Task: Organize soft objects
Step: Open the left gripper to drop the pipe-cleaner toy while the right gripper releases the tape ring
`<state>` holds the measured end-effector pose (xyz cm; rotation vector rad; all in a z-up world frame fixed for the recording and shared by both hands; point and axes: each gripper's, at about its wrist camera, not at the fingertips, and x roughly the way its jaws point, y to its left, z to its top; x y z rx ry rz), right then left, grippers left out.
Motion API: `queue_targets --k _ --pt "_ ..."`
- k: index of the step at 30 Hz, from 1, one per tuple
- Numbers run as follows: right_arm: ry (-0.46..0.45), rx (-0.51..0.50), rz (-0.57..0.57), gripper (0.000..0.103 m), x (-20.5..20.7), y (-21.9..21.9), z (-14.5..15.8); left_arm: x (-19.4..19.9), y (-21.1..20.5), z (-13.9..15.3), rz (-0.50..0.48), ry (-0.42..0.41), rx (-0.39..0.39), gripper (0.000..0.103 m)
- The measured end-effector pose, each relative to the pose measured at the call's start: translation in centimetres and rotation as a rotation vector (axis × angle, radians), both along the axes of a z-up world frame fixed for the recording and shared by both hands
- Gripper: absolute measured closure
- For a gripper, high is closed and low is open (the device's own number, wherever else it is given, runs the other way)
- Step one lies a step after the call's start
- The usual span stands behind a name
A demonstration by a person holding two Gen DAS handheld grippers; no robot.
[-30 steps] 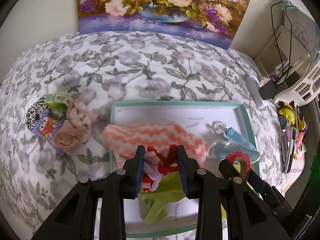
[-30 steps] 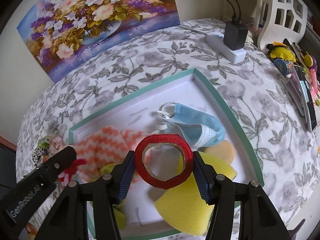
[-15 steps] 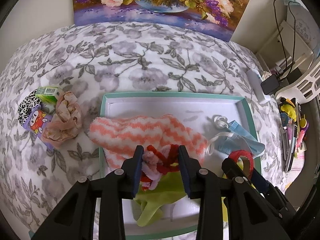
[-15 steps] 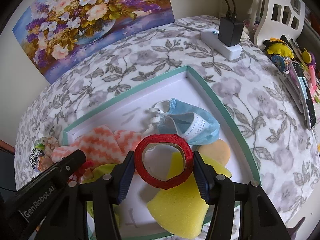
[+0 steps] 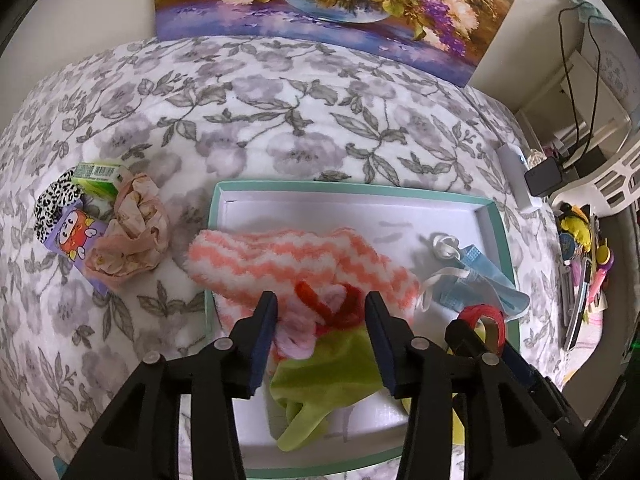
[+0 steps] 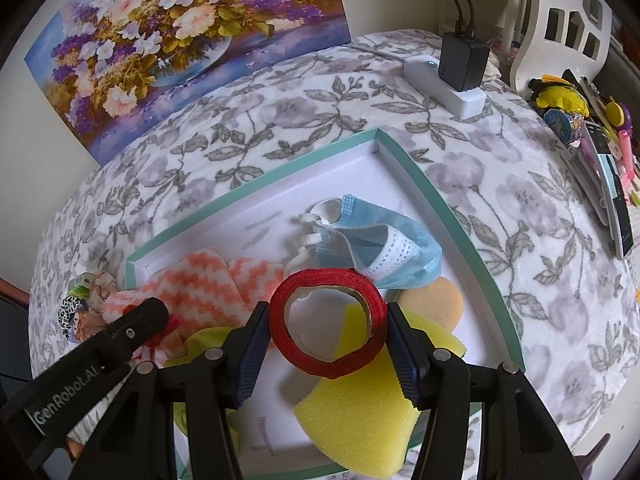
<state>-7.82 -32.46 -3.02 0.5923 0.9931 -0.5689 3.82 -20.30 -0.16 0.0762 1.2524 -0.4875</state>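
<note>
A teal-rimmed white tray [image 5: 352,190] on the floral bedspread holds an orange-and-white fuzzy cloth [image 5: 280,256], a green cloth [image 5: 332,364] and a blue face mask [image 5: 480,280]. A red and pink fuzzy bundle [image 5: 332,304] lies on the cloths. My left gripper [image 5: 320,320] straddles it with its jaws opening and both pads clear of it. My right gripper [image 6: 328,336] is shut on a red tape ring [image 6: 320,280], held above a yellow sponge [image 6: 360,420] and a round orange pad [image 6: 436,304]. The mask [image 6: 384,240] lies just beyond the ring.
Left of the tray lie a crumpled pink stocking [image 5: 132,228], a green carton [image 5: 100,176], a purple cartoon packet [image 5: 72,232] and a spotted cloth [image 5: 52,204]. A white power strip with a black charger [image 6: 448,84] and stationery [image 6: 592,140] crowd the right. A flower painting [image 5: 320,8] leans behind.
The left jaws have spread apart and let go of the red and pink bundle, which now rests on the cloths in the tray. The right gripper still holds the red ring in place.
</note>
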Motion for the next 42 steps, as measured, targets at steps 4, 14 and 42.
queue_targets --k 4,14,42 --pt "0.001 -0.001 0.000 0.043 0.0 0.0 0.0 0.2 0.5 0.2 0.010 0.017 -0.024 0.053" --pt "0.007 -0.004 0.015 0.043 0.3 0.2 0.0 0.6 1.4 0.9 0.050 -0.003 -0.013 0.044" --pt "0.063 -0.110 0.097 0.000 1.5 2.3 1.4 2.5 4.9 0.4 0.193 -0.086 0.145 0.016"
